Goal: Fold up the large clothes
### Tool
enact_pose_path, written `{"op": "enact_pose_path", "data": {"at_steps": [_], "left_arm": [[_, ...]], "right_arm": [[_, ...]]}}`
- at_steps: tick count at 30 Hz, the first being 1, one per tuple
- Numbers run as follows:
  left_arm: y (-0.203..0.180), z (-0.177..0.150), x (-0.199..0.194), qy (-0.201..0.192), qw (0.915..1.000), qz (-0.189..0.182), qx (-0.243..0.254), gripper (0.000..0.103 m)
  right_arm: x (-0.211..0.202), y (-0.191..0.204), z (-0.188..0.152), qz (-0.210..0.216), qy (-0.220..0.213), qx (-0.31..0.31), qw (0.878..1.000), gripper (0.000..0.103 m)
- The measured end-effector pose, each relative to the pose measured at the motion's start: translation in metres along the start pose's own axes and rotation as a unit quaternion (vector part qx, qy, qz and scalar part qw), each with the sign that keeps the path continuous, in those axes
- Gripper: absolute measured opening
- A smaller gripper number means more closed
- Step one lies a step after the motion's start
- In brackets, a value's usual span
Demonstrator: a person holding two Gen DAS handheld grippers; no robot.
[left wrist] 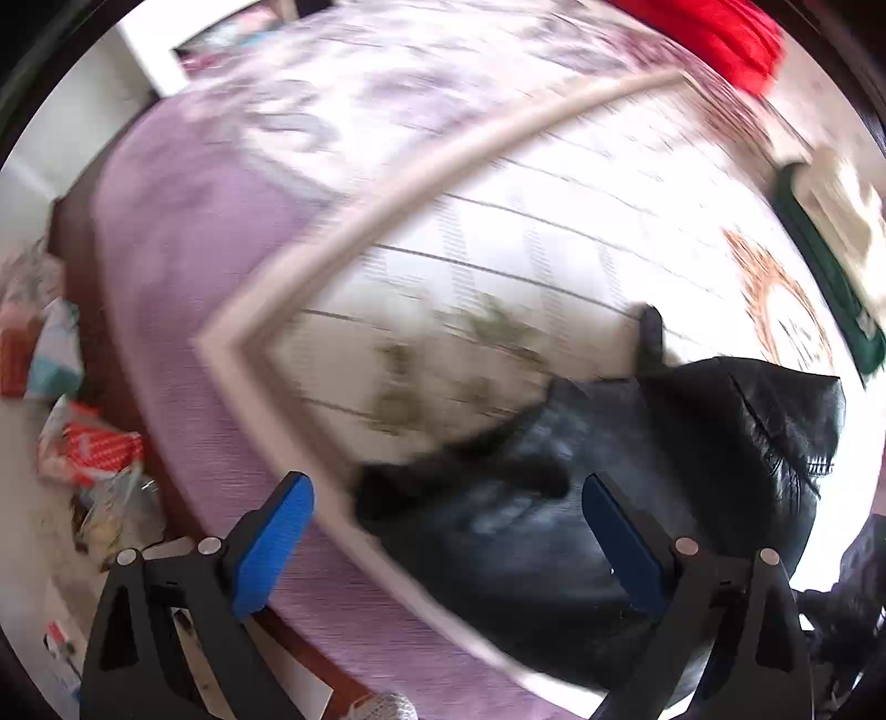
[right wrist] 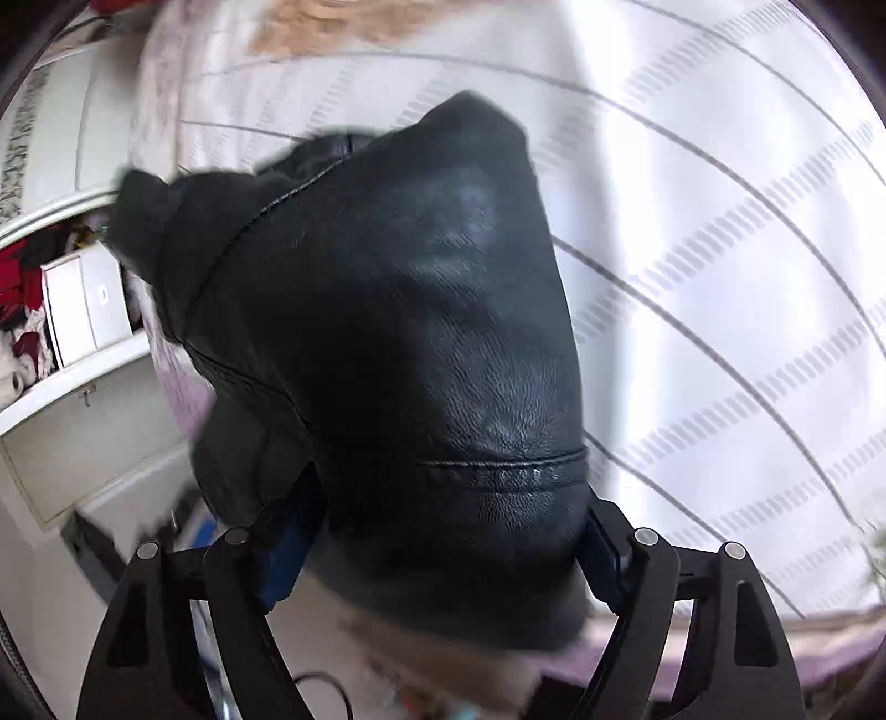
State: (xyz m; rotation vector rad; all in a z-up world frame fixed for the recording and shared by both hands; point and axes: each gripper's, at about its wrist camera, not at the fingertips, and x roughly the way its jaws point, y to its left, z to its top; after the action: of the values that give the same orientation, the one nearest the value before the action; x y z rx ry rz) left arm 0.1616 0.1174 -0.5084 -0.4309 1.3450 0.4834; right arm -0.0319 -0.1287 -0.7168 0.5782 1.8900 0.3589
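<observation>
Left wrist view: your left gripper point(left wrist: 443, 545) hangs spread over the black leather jacket point(left wrist: 637, 471) near the bed point(left wrist: 194, 288) corner.
Right wrist view: your right gripper point(right wrist: 443, 554) pinches a thick jacket fold.

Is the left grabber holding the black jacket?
No, the left gripper is open and empty above the black jacket.

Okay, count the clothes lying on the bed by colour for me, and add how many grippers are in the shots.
Black: 1, the black leather jacket.
Red: 1, the red garment at the far edge of the bed.
Grippers: 2, left gripper and right gripper.
Total: 4.
</observation>
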Motion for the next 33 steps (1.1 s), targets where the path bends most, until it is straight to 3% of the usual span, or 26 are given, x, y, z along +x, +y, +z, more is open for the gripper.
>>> {"op": "enact_pose_path", "data": {"at_steps": [1,3,4,5,7,8,9,10,11,13,15,16,20,24,29,33], "left_arm": [[-0.014,-0.004,0.011,0.012,0.9996,0.014,0.020,0.099],[-0.034,-0.013,0.034,0.017,0.9951,0.073,0.064,0.099],[-0.036,-0.016,0.044,0.020,0.9931,0.088,0.075,0.100],[-0.035,-0.018,0.052,0.024,0.9928,0.091,0.074,0.100],[-0.026,-0.017,0.060,0.029,0.9948,0.080,0.056,0.103],[-0.022,-0.015,0.061,0.032,0.9957,0.073,0.047,0.103],[-0.019,-0.013,0.062,0.035,0.9963,0.068,0.040,0.103],[-0.019,-0.012,0.063,0.036,0.9963,0.068,0.039,0.103],[-0.019,-0.012,0.064,0.035,0.9961,0.070,0.040,0.103],[-0.020,-0.015,0.064,0.030,0.9960,0.074,0.039,0.103],[-0.018,-0.015,0.067,0.026,0.9964,0.072,0.036,0.103],[-0.015,-0.015,0.069,0.024,0.9971,0.066,0.031,0.103],[-0.001,-0.014,0.081,0.031,0.9984,0.047,0.012,0.103],[0.003,-0.012,0.070,0.040,0.9982,0.044,0.007,0.103],[0.010,-0.027,0.025,0.049,0.9983,0.028,-0.017,0.103],[-0.004,-0.059,0.020,0.073,0.9971,0.018,-0.015,0.103]], "right_arm": [[-0.014,0.006,-0.009,-0.052,-0.021,-0.033,0.998,0.083],[-0.039,0.019,-0.026,-0.153,-0.077,-0.085,0.982,0.083],[-0.049,0.027,-0.032,-0.157,-0.101,-0.100,0.977,0.083],[-0.060,0.036,-0.039,-0.129,-0.124,-0.119,0.977,0.083],[-0.061,0.059,-0.044,-0.092,-0.120,-0.161,0.975,0.073],[-0.059,0.070,-0.031,-0.078,-0.106,-0.189,0.973,0.048],[-0.053,0.085,-0.024,-0.073,-0.092,-0.212,0.970,0.036],[-0.048,0.101,-0.016,-0.071,-0.082,-0.230,0.967,0.036],[-0.064,0.113,0.014,-0.065,-0.077,-0.240,0.966,0.034],[-0.045,0.146,0.062,-0.085,-0.060,-0.250,0.963,0.034],[-0.009,0.145,0.089,-0.122,-0.047,-0.236,0.963,0.033],[0.012,0.140,0.109,-0.146,-0.041,-0.226,0.962,0.024],[0.044,0.133,0.141,-0.129,-0.017,-0.183,0.974,0.018],[0.028,0.146,0.128,-0.134,0.007,-0.188,0.973,0.018],[-0.031,0.168,0.065,-0.144,-0.005,-0.231,0.962,0.021],[-0.021,0.151,0.033,-0.210,0.020,-0.231,0.950,0.021]]}}
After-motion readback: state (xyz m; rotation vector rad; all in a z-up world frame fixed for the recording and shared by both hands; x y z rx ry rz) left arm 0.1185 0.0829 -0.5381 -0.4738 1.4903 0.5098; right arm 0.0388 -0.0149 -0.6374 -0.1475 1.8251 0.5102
